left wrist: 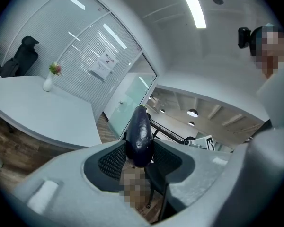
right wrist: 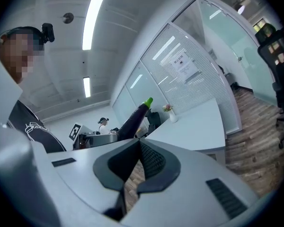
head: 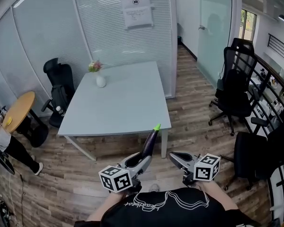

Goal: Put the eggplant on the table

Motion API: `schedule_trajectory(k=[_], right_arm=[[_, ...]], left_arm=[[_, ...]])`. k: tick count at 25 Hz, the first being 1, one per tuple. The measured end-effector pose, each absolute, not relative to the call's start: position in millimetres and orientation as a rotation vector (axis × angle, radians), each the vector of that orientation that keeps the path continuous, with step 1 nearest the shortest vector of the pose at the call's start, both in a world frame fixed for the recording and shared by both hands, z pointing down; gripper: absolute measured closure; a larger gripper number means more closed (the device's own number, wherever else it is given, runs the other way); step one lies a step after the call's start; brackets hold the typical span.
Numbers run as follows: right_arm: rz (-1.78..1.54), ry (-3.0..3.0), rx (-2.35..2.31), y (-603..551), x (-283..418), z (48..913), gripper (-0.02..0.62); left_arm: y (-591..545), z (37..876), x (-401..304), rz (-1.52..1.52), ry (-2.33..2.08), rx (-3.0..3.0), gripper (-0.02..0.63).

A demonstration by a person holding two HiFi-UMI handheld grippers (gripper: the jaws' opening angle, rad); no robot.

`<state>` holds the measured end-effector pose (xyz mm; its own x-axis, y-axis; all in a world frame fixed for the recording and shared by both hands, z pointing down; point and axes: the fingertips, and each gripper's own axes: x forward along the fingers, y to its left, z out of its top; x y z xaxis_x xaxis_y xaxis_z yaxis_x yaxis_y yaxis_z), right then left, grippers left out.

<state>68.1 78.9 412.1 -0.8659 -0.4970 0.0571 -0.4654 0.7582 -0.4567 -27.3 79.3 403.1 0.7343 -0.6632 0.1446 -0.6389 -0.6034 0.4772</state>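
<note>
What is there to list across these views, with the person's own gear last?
eggplant: one, dark purple with a green tip, held tip-up in the left gripper
table: one, pale grey, middle of the room
vase: one, white, holding pink flowers, far left part of the table
office chairs: at least three, black; one left of the table, two at right
round table: one, yellow-brown, far left
notices: white sheets, on the glass wall behind the table
bystander: one, dark trousers, left edge
left gripper: one, grey, shut on the eggplant
right gripper: one, grey, jaws together, empty
</note>
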Motion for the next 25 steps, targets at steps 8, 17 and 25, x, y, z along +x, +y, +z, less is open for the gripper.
schedule_trajectory(k=[8, 17, 25], right_arm=[[-0.721, 2.894, -0.804, -19, 25, 404, 0.588], [-0.723, 2.891, -0.837, -102, -17, 405, 0.588], [-0.757, 2.877, -0.855, -124, -26, 414, 0.588]], left_arm=[[-22, 395, -72, -0.082, -0.978, 2.428, 0.417], [-104, 397, -120, -0.091, -0.991, 2.424, 0.417], [-129, 406, -135, -0.082, -1.004, 2.395, 0.417]])
